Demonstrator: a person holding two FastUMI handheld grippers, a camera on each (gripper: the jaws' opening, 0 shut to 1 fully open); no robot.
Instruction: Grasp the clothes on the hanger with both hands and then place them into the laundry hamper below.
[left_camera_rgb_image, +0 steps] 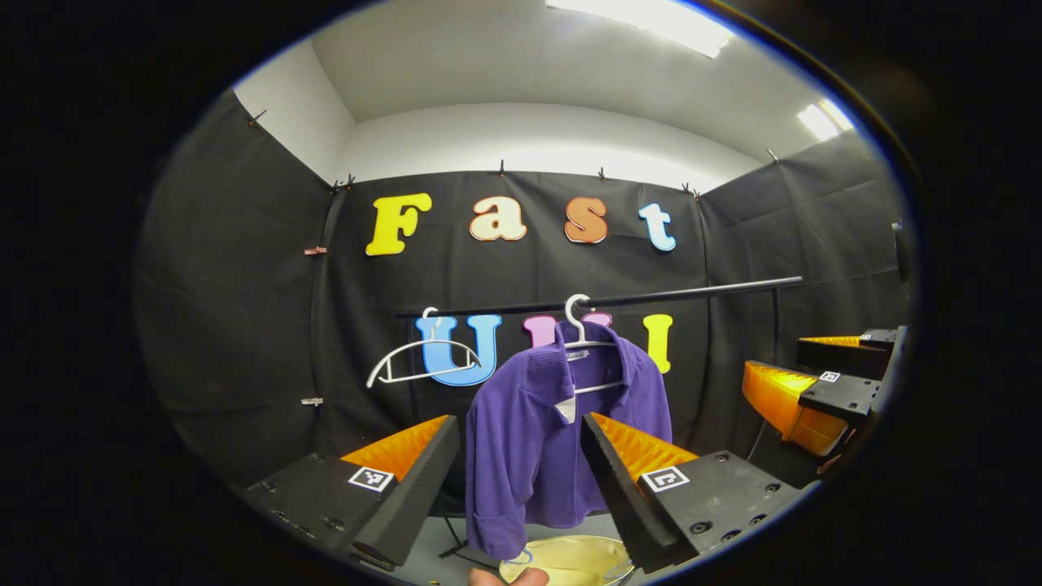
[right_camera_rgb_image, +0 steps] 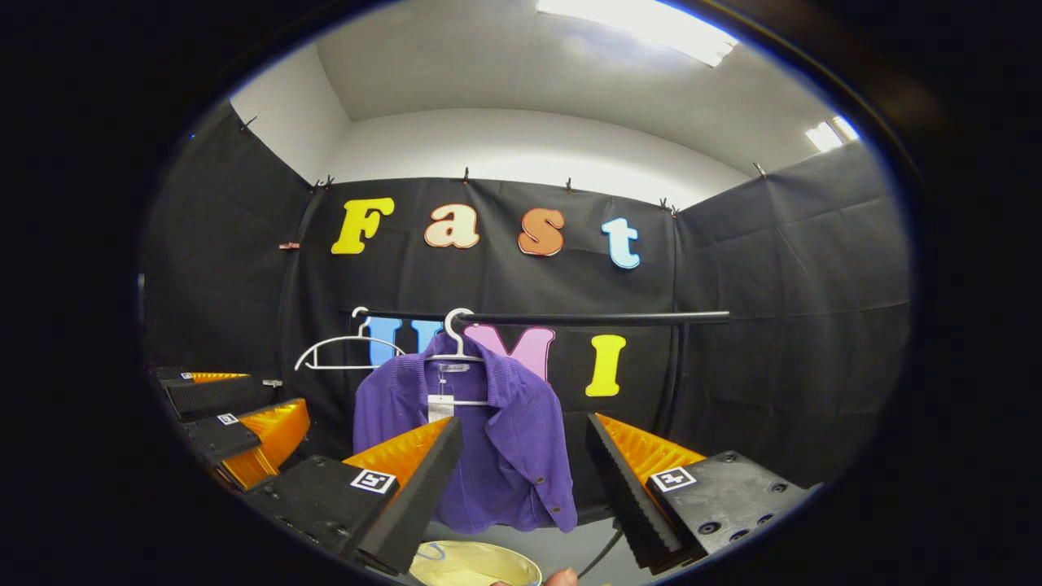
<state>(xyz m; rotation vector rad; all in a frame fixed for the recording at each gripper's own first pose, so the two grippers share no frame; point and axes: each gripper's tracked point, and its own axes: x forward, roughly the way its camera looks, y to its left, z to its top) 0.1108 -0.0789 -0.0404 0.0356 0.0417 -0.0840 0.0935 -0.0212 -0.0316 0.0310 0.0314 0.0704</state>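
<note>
Both grippers wide open, holding nothing — left gripper (left_camera_rgb_image: 521,472), right gripper (right_camera_rgb_image: 525,480). Purple shirt (left_camera_rgb_image: 562,431) hangs on its hanger (left_camera_rgb_image: 580,325) from the rail (left_camera_rgb_image: 651,297), hamper (left_camera_rgb_image: 570,561) directly below. Close in on each shoulder, grip fabric — not hanger.

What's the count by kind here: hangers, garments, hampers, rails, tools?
Hangers: 2, empty white hanger and hanger under the shirt
Garments: 1, purple shirt
Hampers: 1, yellow hamper
Rails: 1, black rail
Tools: 2, left tool and right tool
Total: 7
</note>
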